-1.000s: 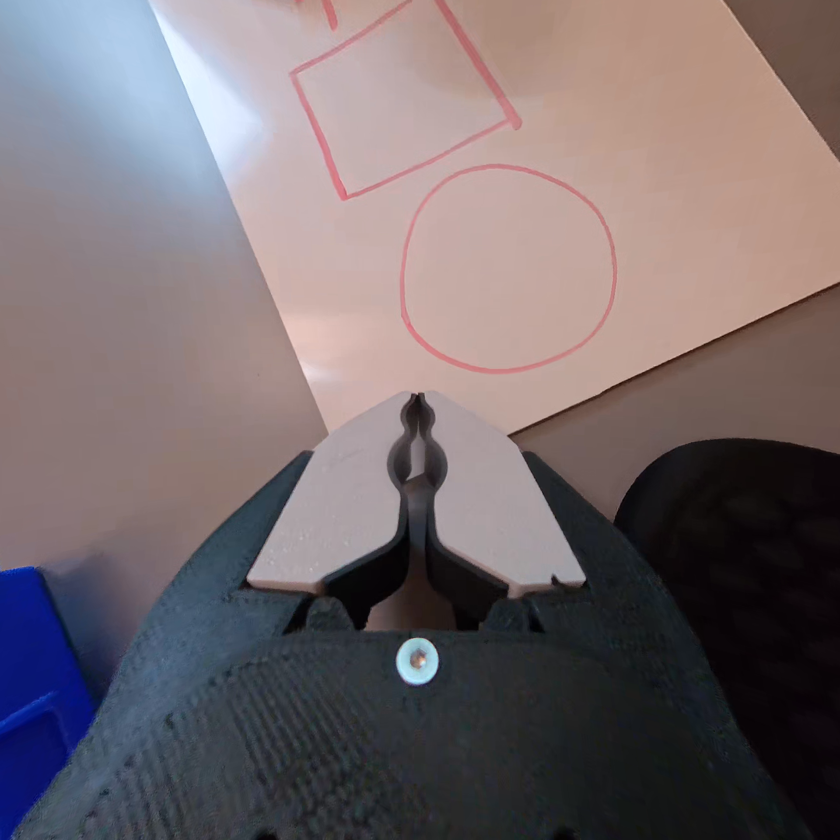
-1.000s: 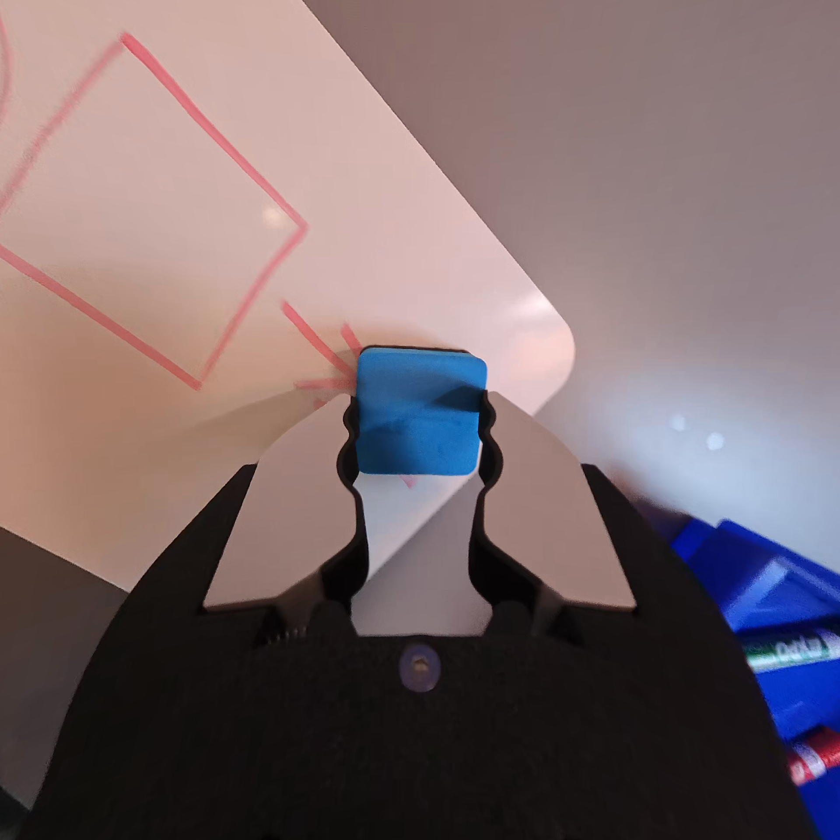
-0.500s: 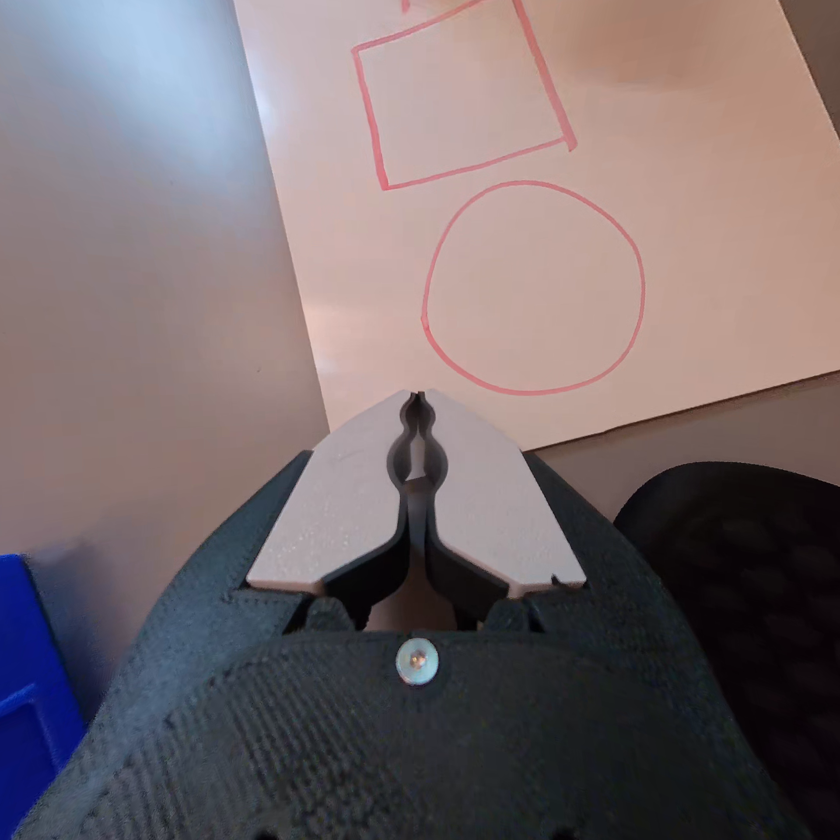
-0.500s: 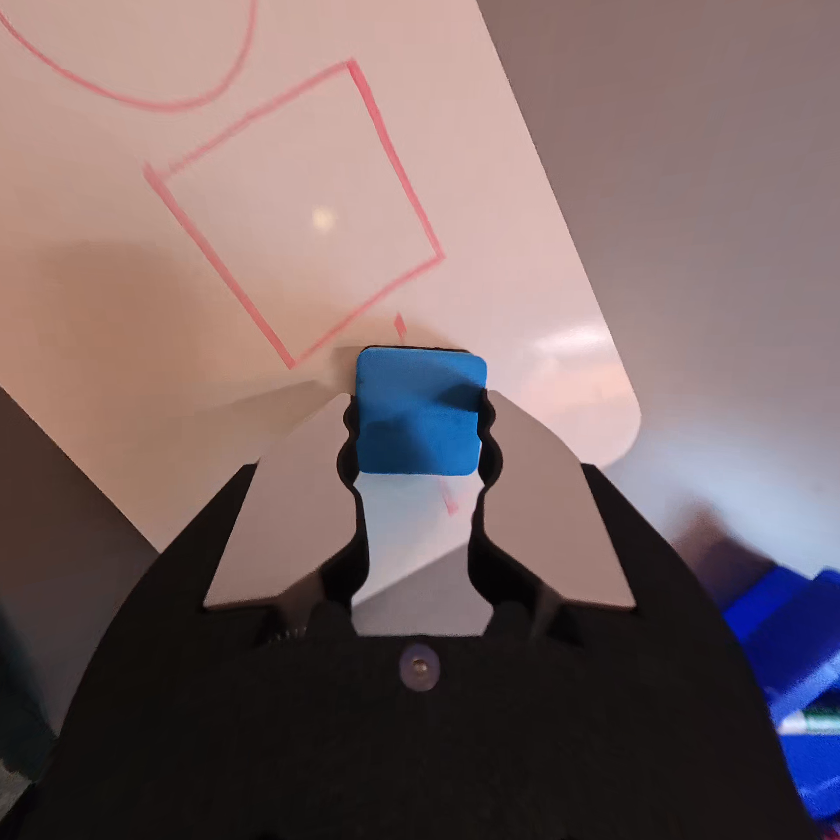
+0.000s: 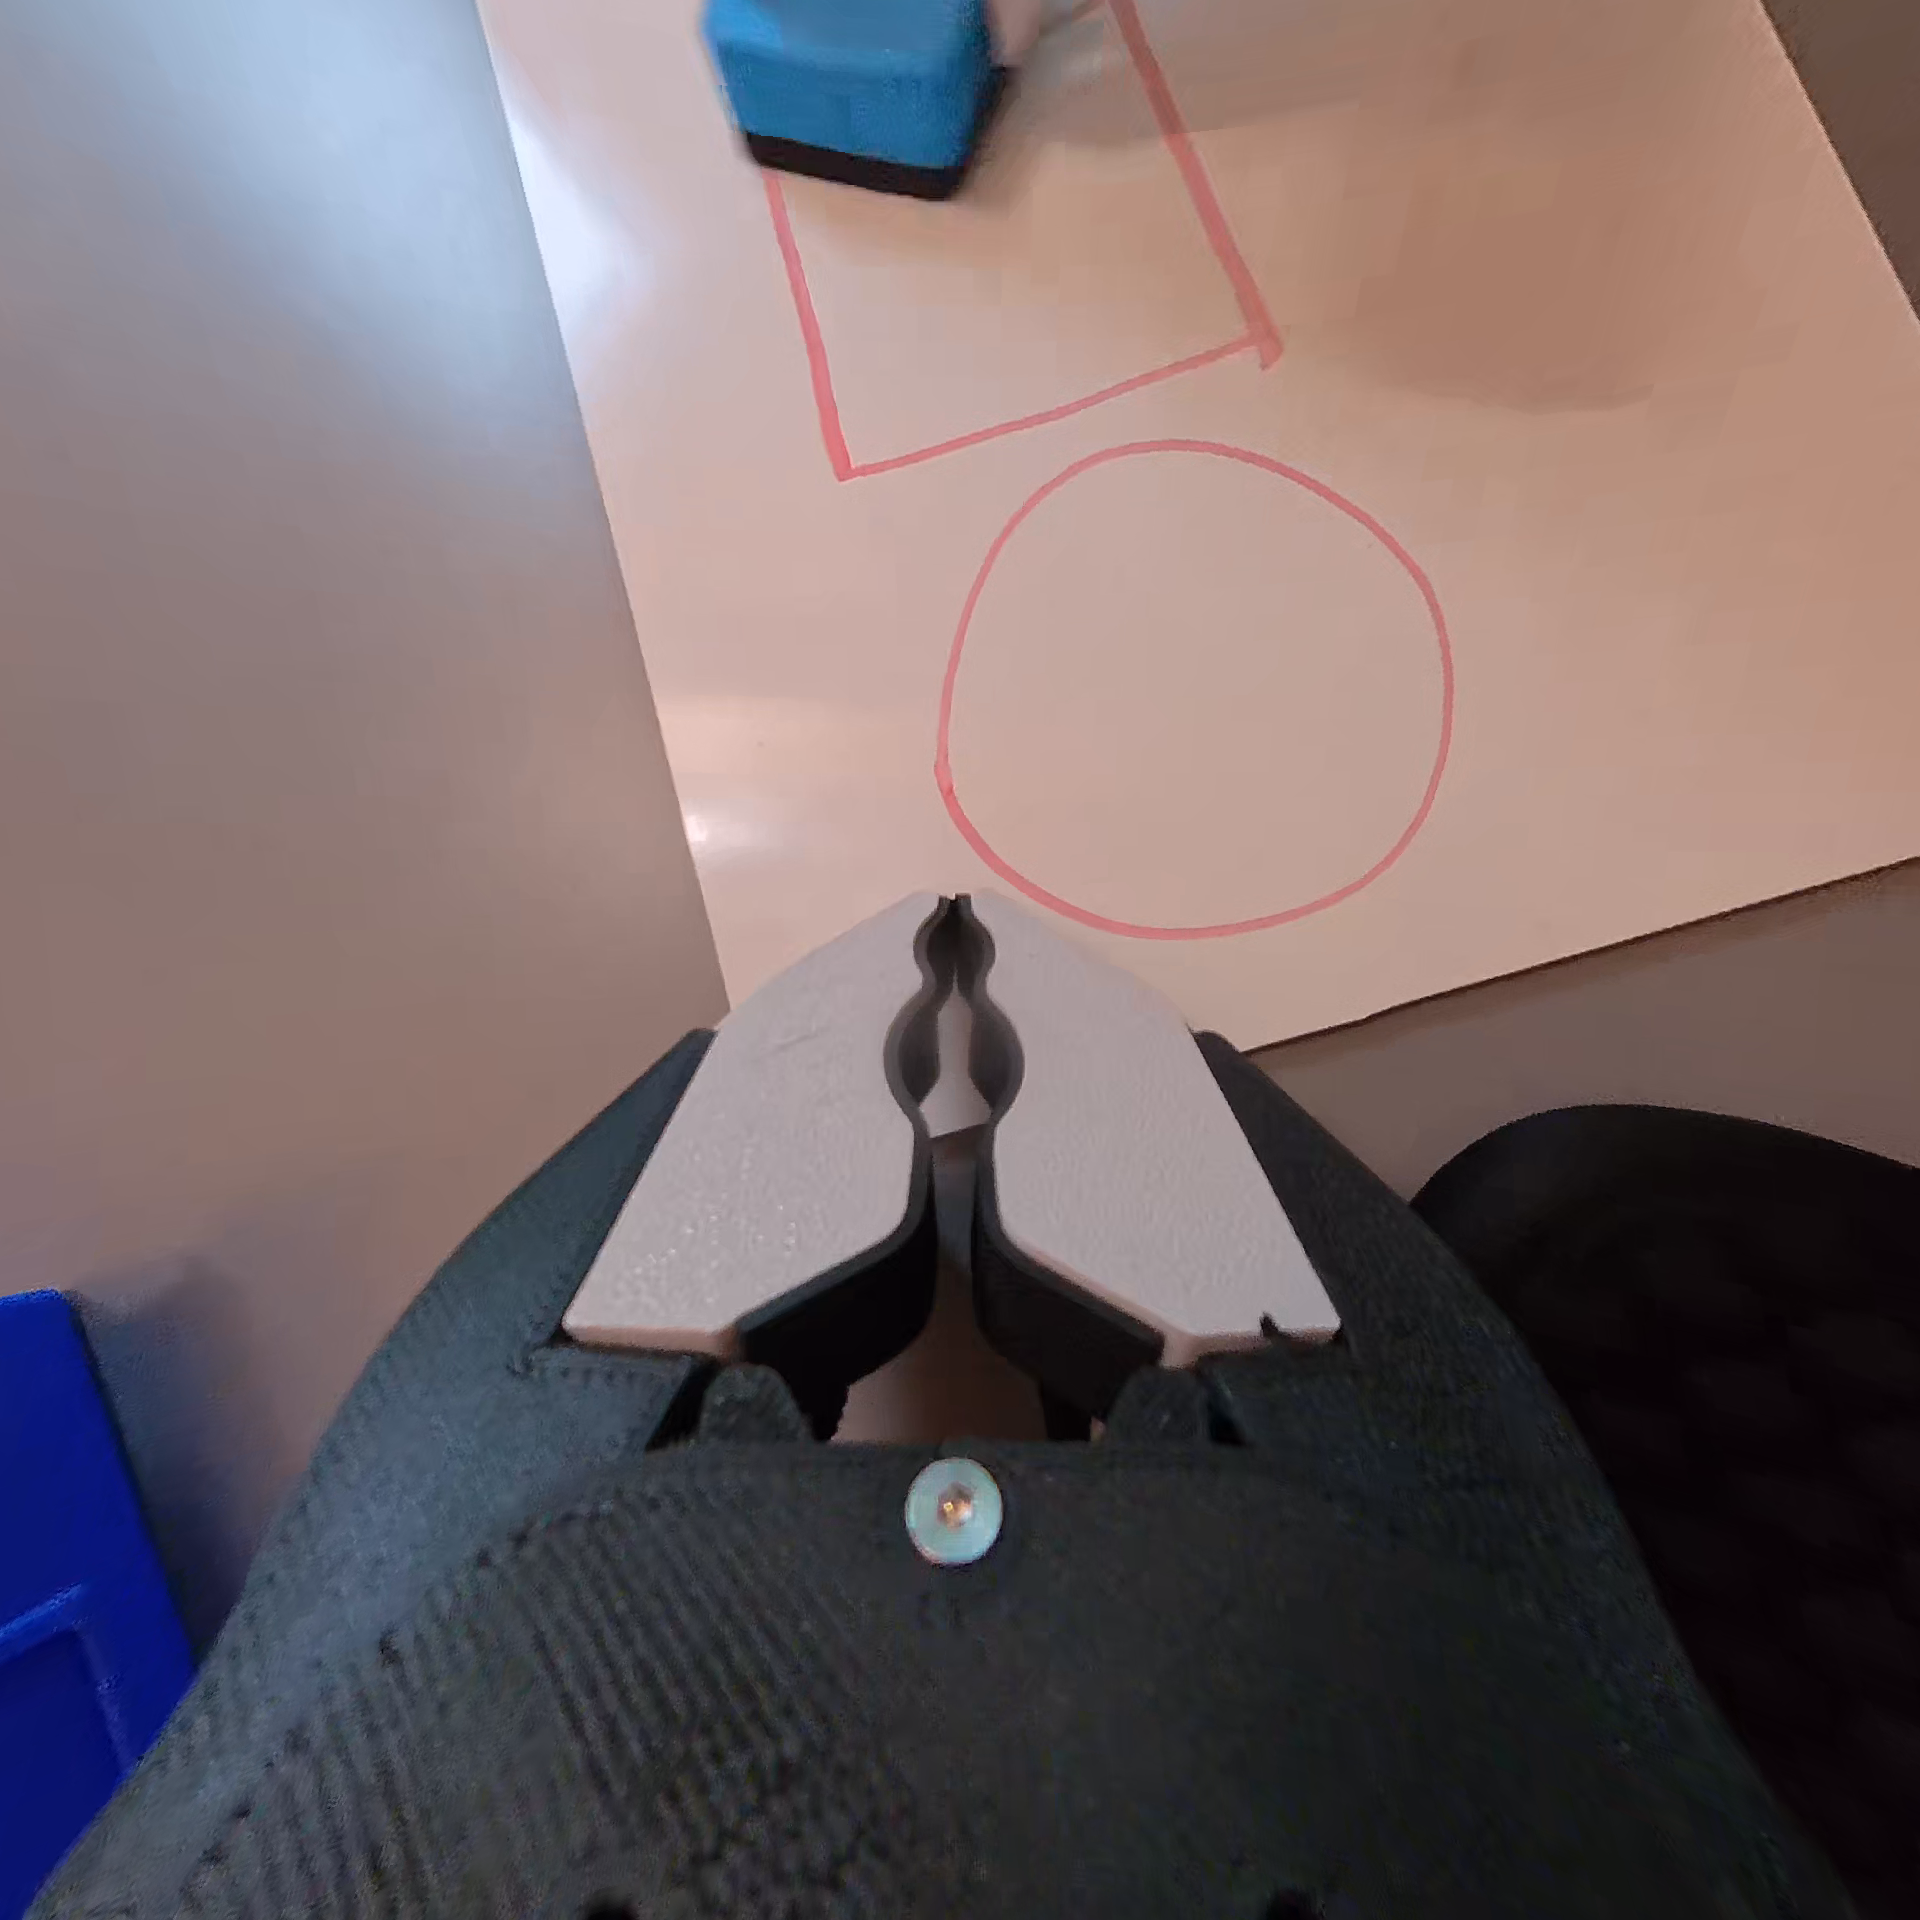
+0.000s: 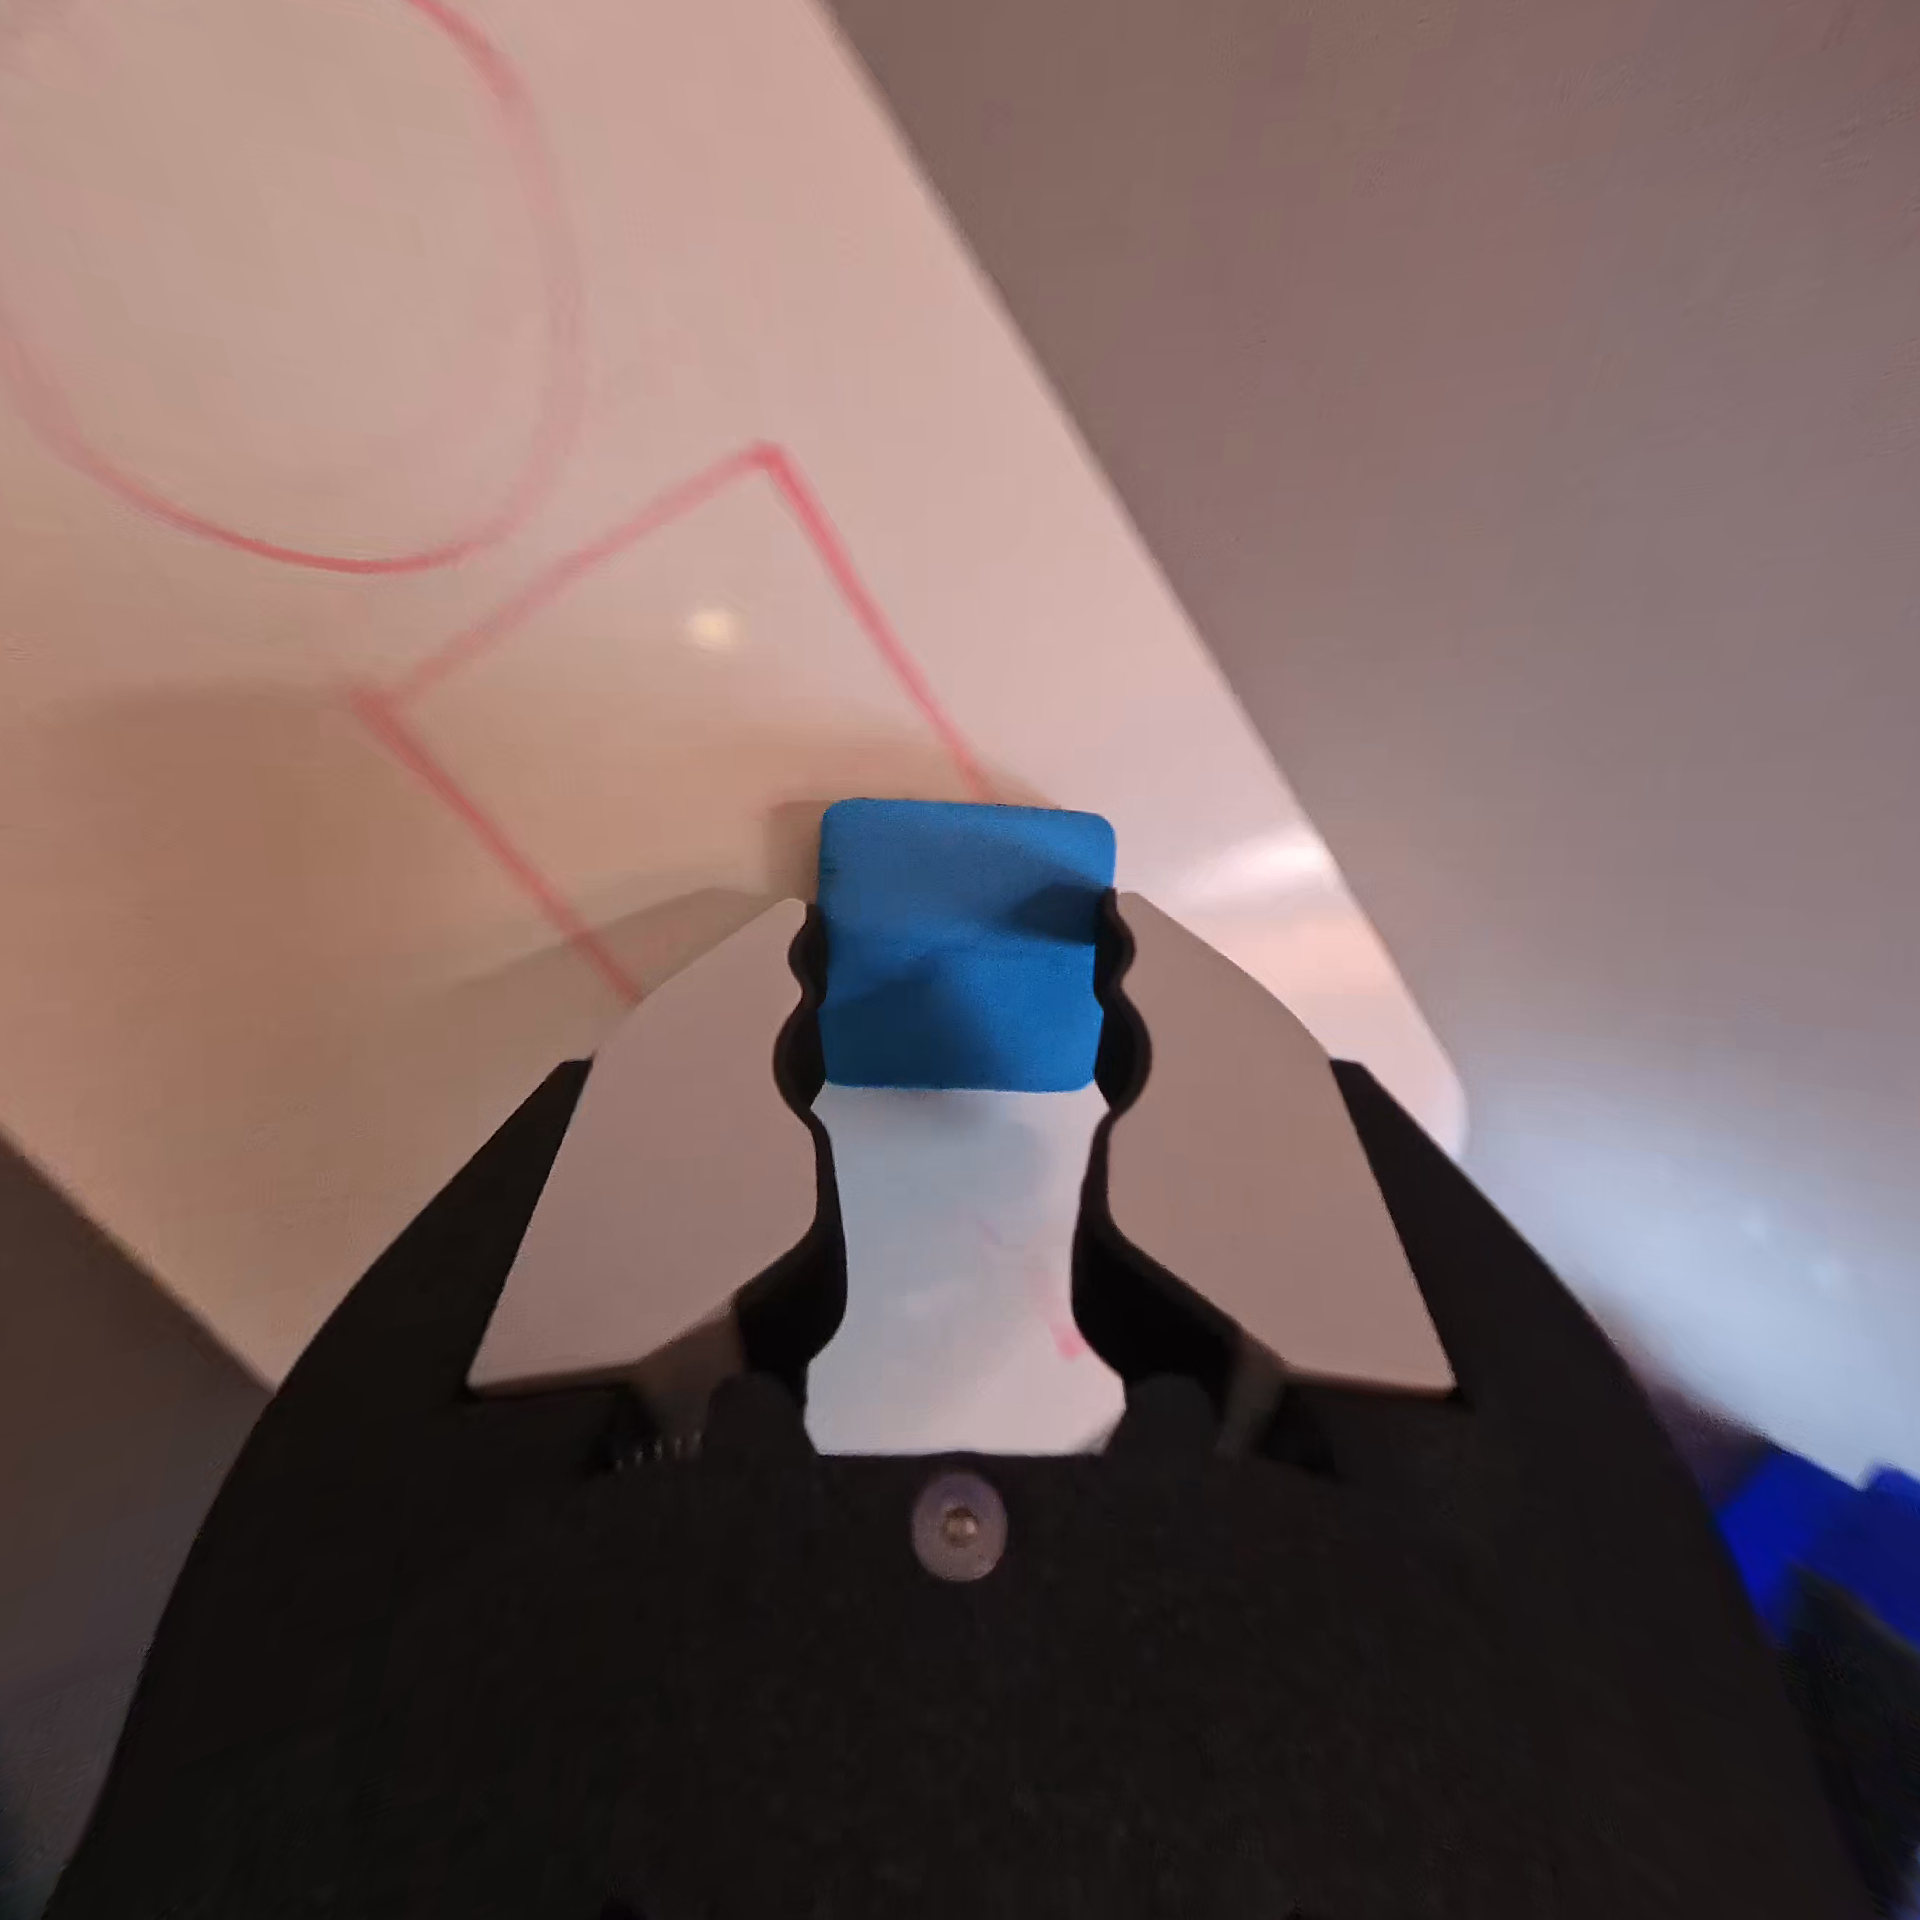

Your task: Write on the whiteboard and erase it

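Right wrist view: the right hand-held gripper [image 6: 961,977] clamps the blue eraser [image 6: 961,945] against the whiteboard [image 6: 260,883] on the counter [image 6: 1507,416], at the red square [image 6: 675,665]. Writing looks finished; square and circle [image 5: 1195,691] remain. The left hand-held gripper [image 5: 956,904] is closed, empty.

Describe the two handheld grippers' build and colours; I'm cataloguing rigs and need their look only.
Both look alike. The left gripper has a black, ribbed, layered-textured body, two flat pale grey fingers with wavy scalloped inner edges, and one silver screw centred below them. The right gripper repeats this: black body, grey fingers, same screw. No cables, sleeves or hands show.
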